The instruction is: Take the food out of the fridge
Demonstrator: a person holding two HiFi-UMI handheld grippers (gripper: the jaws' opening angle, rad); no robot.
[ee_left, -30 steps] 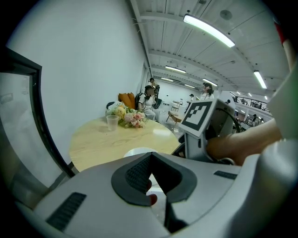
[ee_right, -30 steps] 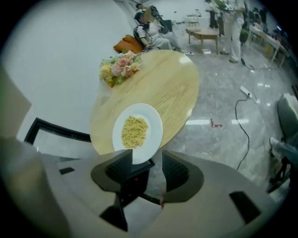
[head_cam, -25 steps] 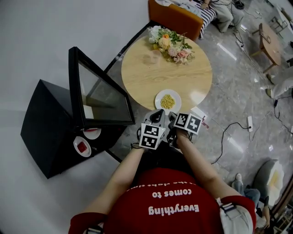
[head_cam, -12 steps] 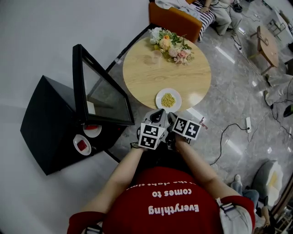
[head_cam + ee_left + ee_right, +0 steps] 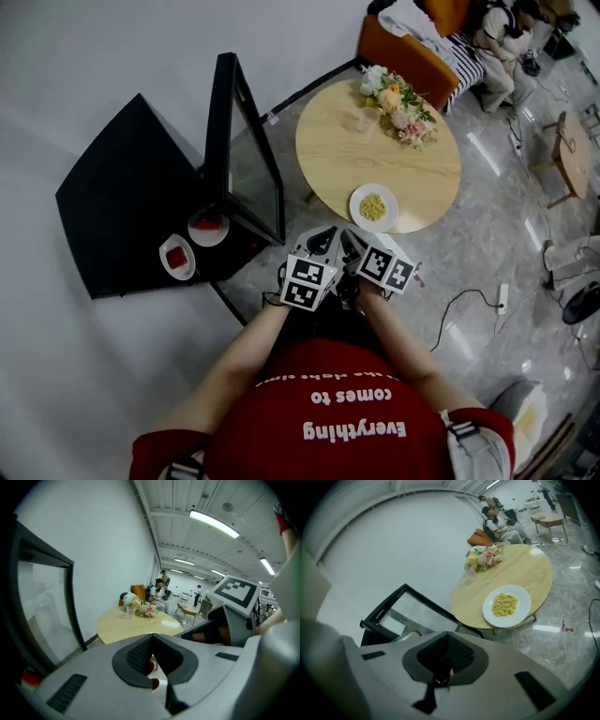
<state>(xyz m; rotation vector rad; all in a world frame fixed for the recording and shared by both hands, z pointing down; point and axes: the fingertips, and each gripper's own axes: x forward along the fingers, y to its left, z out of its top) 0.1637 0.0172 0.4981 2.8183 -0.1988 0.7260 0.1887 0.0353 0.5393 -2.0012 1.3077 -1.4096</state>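
Observation:
A black mini fridge (image 5: 131,197) stands on the floor at the left with its glass door (image 5: 251,173) swung open. Inside it lie two white plates of red food (image 5: 176,257) (image 5: 208,225). On the round wooden table (image 5: 375,150) sits a white plate of yellow food (image 5: 373,207) (image 5: 506,605). My left gripper (image 5: 322,238) (image 5: 152,641) and right gripper (image 5: 351,242) (image 5: 446,639) hang side by side in front of my chest. They are between the fridge and the table, both shut and empty. The left gripper view catches the door glass (image 5: 42,606).
A bunch of flowers (image 5: 398,98) and a clear cup (image 5: 353,118) stand at the table's far side. An orange sofa (image 5: 412,47) with seated people is behind it. A cable (image 5: 469,300) runs over the marble floor at the right.
The head view has swung, so the fridge and table sit further right and the door is seen more edge-on. Both grippers stay together, shut, slightly higher.

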